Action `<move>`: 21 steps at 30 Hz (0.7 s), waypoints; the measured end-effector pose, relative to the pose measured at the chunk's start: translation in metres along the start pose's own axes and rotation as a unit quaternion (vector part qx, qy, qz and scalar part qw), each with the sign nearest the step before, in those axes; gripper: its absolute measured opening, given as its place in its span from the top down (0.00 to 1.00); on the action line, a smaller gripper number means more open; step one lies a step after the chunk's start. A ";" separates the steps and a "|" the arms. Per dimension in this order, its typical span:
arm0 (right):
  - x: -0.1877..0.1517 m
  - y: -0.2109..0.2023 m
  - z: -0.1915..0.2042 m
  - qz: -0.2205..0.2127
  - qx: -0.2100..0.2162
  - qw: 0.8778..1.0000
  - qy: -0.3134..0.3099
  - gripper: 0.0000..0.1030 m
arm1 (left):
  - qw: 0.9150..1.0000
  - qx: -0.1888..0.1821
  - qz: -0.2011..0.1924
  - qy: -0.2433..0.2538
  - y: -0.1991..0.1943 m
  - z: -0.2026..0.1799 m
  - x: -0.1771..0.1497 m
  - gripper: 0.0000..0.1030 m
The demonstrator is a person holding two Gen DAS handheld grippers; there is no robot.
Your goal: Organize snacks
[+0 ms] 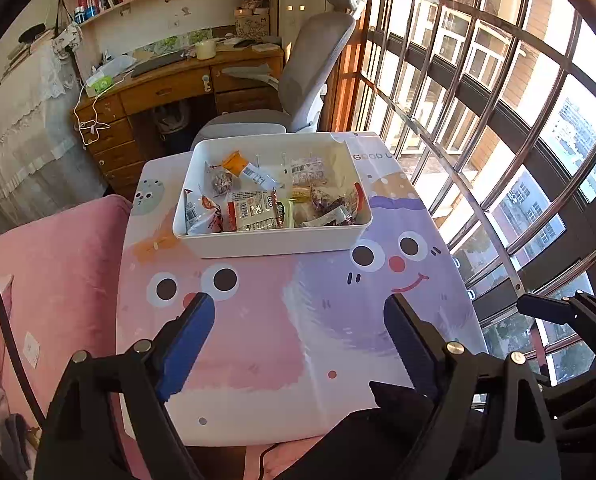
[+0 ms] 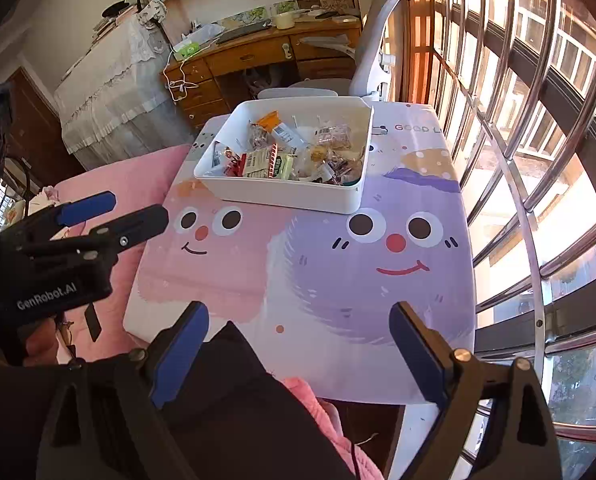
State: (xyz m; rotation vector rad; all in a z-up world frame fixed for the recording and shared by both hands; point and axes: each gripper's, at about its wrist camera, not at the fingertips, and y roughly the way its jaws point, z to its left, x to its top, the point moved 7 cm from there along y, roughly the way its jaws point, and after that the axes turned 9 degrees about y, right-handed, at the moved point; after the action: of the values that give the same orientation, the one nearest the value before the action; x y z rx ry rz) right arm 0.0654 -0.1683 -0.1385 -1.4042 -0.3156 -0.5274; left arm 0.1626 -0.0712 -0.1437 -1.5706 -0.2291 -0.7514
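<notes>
On table, white bin of half-buried snacks, labels unreadable, left tongs and right tongs spread empty

Strong sunlight is streaming in through the barred window on the right, blowing out the panes and washing the far side of the white bin. Fisheye distortion is bending the bars and darkening the corners. Focus is staying sharp throughout.

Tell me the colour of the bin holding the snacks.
White bin, plain and unpatterned; the left wrist view shows it best.
</notes>
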 end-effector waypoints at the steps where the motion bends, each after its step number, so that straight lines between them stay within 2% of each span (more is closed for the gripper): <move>1: 0.000 -0.004 0.002 -0.002 0.003 1.000 0.001 0.10 | 1.000 0.005 -0.001 -0.006 -0.003 0.000 -0.001 0.16; 6: -0.005 -0.015 0.002 -0.015 -0.007 1.000 0.012 0.10 | 0.999 0.026 0.007 -0.040 -0.012 0.003 -0.012 0.13; 8: -0.011 -0.014 -0.002 -0.016 -0.025 0.999 0.022 0.10 | 0.998 0.034 0.010 -0.054 -0.013 0.005 -0.017 0.05; 10: -0.015 -0.012 -0.004 -0.010 -0.026 0.999 0.032 0.10 | 0.997 0.043 0.016 -0.058 -0.014 0.006 -0.023 0.02; 18: -0.021 -0.016 -0.004 -0.028 -0.040 0.999 0.024 0.05 | 0.995 0.079 0.005 -0.068 -0.023 0.006 -0.031 0.01; 21: -0.020 -0.017 -0.009 -0.034 -0.051 0.998 0.026 0.02 | 0.994 0.078 0.008 -0.075 -0.020 0.006 -0.032 0.01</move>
State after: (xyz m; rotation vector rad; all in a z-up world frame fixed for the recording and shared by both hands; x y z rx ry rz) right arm 0.0388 -0.1748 -0.1357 -1.4795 -0.3001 -0.6422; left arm 0.1286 -0.0535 -0.1459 -1.4795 -0.3756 -0.5900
